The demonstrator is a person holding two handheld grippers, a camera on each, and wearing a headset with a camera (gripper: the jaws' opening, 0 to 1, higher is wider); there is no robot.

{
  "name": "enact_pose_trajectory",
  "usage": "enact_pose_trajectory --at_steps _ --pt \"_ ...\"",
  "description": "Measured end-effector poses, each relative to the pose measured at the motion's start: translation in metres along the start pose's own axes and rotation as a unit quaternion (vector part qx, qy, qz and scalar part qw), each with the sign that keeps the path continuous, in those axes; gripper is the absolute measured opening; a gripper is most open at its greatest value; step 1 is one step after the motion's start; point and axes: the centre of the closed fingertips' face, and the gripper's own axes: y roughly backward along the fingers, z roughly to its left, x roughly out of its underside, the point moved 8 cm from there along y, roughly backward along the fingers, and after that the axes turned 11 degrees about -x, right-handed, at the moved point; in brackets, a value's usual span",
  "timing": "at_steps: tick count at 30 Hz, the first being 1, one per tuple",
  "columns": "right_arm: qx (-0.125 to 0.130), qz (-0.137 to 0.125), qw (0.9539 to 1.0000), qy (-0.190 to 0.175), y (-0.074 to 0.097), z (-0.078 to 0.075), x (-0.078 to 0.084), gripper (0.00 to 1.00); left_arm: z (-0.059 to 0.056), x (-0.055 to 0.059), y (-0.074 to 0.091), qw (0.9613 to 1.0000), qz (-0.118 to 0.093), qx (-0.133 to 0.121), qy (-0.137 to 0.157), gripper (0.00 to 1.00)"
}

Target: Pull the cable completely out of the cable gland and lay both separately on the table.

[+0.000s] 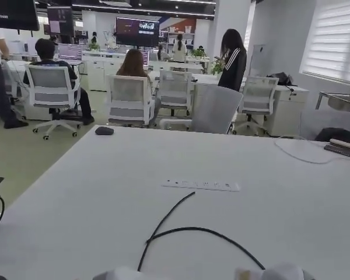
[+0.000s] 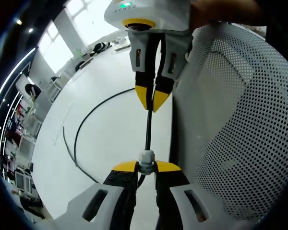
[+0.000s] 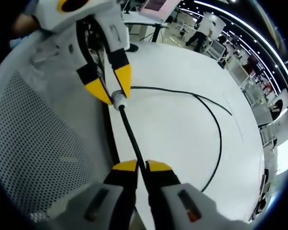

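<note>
Left gripper view showed the left gripper [image 2: 145, 167], at 6 o'clock, clamped on the small white plastic cable gland [image 2: 146, 158]; the right gripper [image 2: 152, 101], at 12 o'clock, pinched the thin black cable [image 2: 148, 127] entering it; a weak pinch might slip mid-pull.

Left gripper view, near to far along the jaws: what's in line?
left tool → cable gland in its jaws → straight run of black cable → right tool, shut on the cable.

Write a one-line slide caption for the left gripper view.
Left gripper clamps the white cable gland while the right gripper pinches the black cable stretched between them over the white table.
</note>
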Motion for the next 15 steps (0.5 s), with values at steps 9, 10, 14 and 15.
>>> enact_pose_trajectory --at_steps 9,10,14,15 --pt "0.01 0.019 0.9987 -0.046 0.001 -0.007 0.016 0.05 -0.002 -0.001 -0.001 1.0 0.001 0.002 -0.002 0.14" --pt "0.012 0.021 0.998 -0.058 0.001 -0.008 0.018 0.05 -0.002 -0.001 -0.001 1.0 0.0 0.003 -0.002 0.14" --pt "0.013 0.027 0.9974 -0.066 0.0 -0.009 0.02 0.06 -0.002 -0.002 -0.001 1.0 -0.001 0.003 -0.002 0.14" --pt "0.013 0.028 0.9973 -0.067 0.0 -0.009 0.02 0.06 -0.002 -0.002 -0.001 1.0 -0.001 0.002 -0.003 0.14"
